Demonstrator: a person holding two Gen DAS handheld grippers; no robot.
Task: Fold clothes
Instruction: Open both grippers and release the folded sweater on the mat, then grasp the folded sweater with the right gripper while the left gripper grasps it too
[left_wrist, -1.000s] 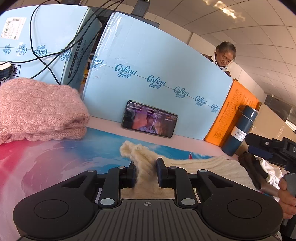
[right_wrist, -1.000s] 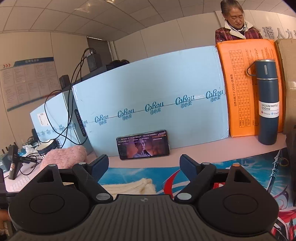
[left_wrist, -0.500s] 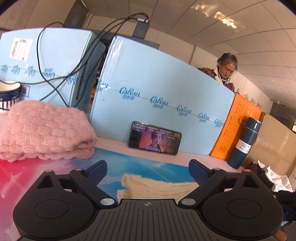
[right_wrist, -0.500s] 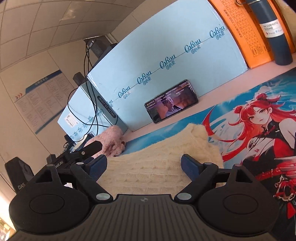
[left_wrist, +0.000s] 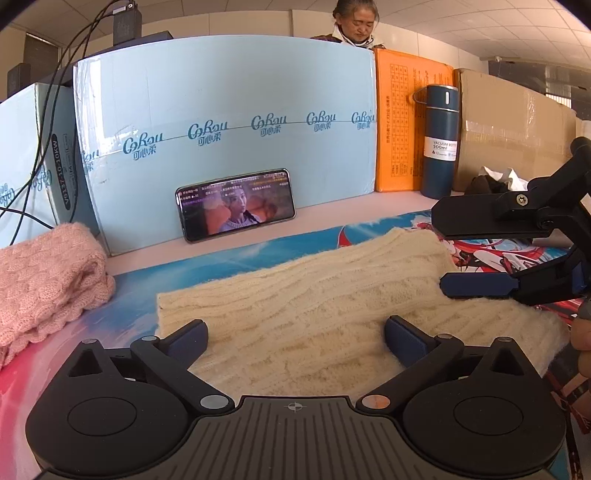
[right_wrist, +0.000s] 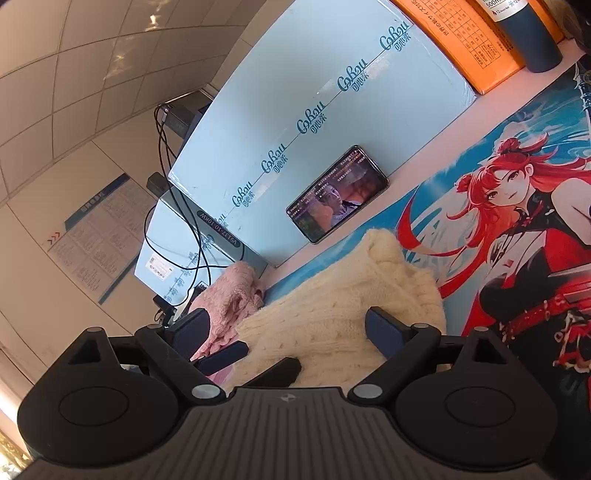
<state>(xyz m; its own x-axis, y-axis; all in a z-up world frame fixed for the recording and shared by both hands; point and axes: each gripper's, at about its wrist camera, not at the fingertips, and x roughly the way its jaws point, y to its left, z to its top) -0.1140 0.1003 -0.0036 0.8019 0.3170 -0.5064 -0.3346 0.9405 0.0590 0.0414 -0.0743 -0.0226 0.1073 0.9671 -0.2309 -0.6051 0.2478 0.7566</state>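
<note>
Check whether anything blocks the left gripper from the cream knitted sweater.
Nothing visible does. The left gripper, jaws open, already sits over the cream knitted sweater. The right gripper, also open, hovers at the sweater's right end, off to the side.

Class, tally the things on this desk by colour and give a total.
Cream: 1, the sweater
Pink: 1, the folded knit
Light blue: 2, the boxes
Orange: 1, the box
Dark blue: 1, the flask
Black: 1, the phone
Total: 7

Both wrist views low, close over cream sweater (left_wrist: 314, 295), facing phone (right_wrist: 338, 194)
</note>
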